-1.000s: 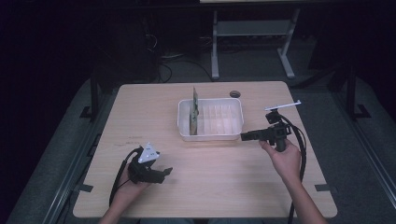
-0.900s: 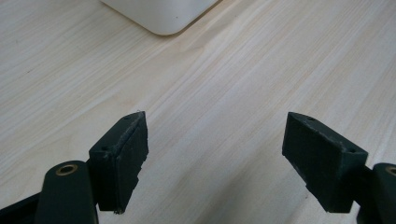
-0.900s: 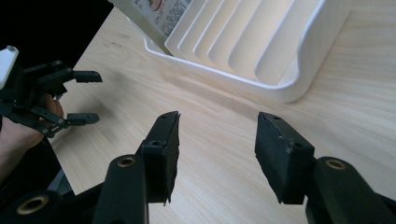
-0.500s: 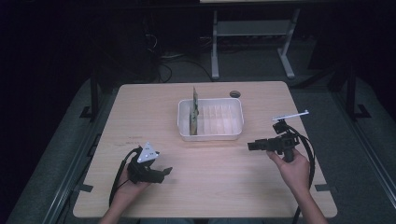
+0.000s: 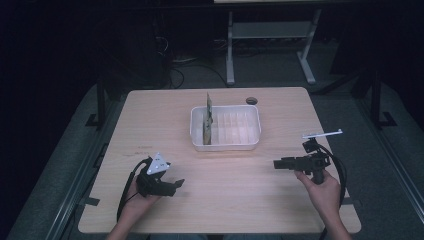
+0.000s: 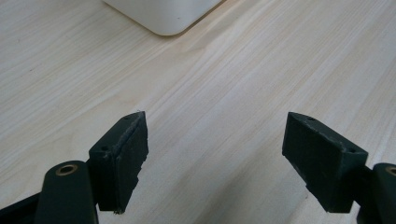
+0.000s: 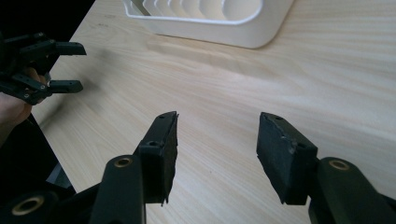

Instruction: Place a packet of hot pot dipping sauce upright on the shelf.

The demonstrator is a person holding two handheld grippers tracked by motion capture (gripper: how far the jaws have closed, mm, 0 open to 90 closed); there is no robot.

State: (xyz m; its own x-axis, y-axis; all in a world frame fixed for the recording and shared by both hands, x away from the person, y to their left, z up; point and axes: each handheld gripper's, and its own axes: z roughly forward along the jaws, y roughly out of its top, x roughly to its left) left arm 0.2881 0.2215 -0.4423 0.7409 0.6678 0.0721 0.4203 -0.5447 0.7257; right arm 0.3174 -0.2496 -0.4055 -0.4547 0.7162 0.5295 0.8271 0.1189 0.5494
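While both hands rest low on the desk (image 5: 150, 120), the left hand-held gripper (image 5: 176, 185) sits near the front-left, jaws spread, nothing between them. Right hand-held gripper (image 5: 278, 163) at front-right, jaws likewise apart and empty. White rack (image 5: 226, 128) at desk centre; a flat piece (image 5: 208, 120) stands upright in its left end.

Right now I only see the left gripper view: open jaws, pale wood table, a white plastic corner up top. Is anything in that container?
Observer: Yes. The white ribbed plastic rack holds one thin flat board, standing upright on edge near its left end.
Operator: Right gripper?
Observer: The right gripper is right of the rack and nearer the person. It points left, with its jaws open and empty.
Operator: Anything else on the table?
Observer: A small dark round thing just beyond the rack's far right corner, too small to identify.
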